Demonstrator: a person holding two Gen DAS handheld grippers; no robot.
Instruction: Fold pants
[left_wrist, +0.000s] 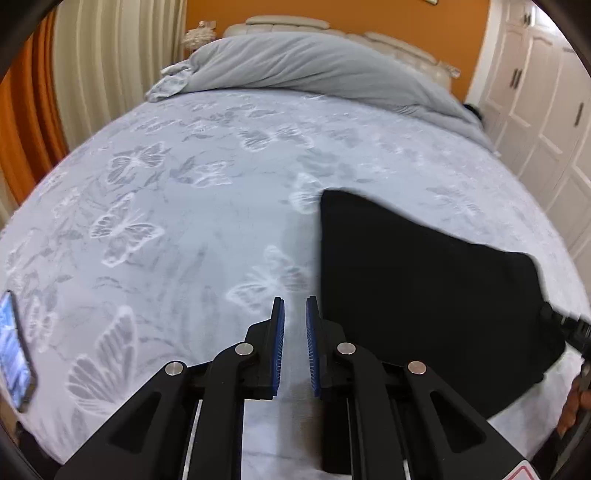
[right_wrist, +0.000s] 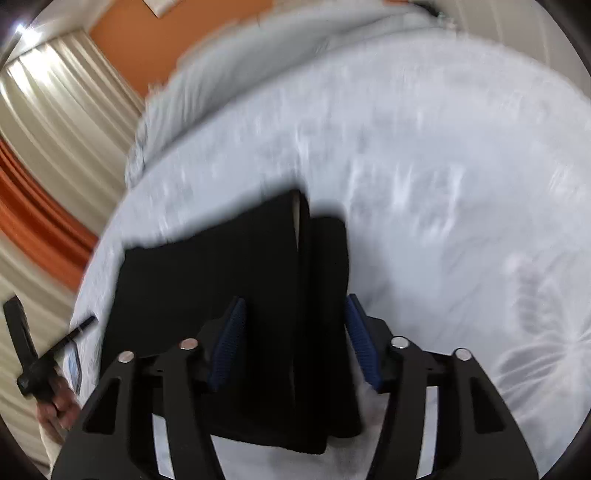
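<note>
The black pants (left_wrist: 417, 280) lie folded into a compact stack on the bed, at the right in the left wrist view. My left gripper (left_wrist: 294, 306) hovers just left of them, its blue pads slightly apart with only bedsheet between them. In the right wrist view the pants (right_wrist: 229, 280) fill the middle, with a folded edge standing up. My right gripper (right_wrist: 295, 306) is open wide, one pad on each side of the stack, and I cannot tell if the pads touch it. This view is motion-blurred.
The bed (left_wrist: 184, 206) has a pale sheet with butterfly print. A grey duvet (left_wrist: 310, 70) is bunched at the headboard. A phone (left_wrist: 14, 350) lies at the left edge of the bed. Curtains (left_wrist: 92, 74) hang on the left and a white wardrobe (left_wrist: 546, 103) stands on the right.
</note>
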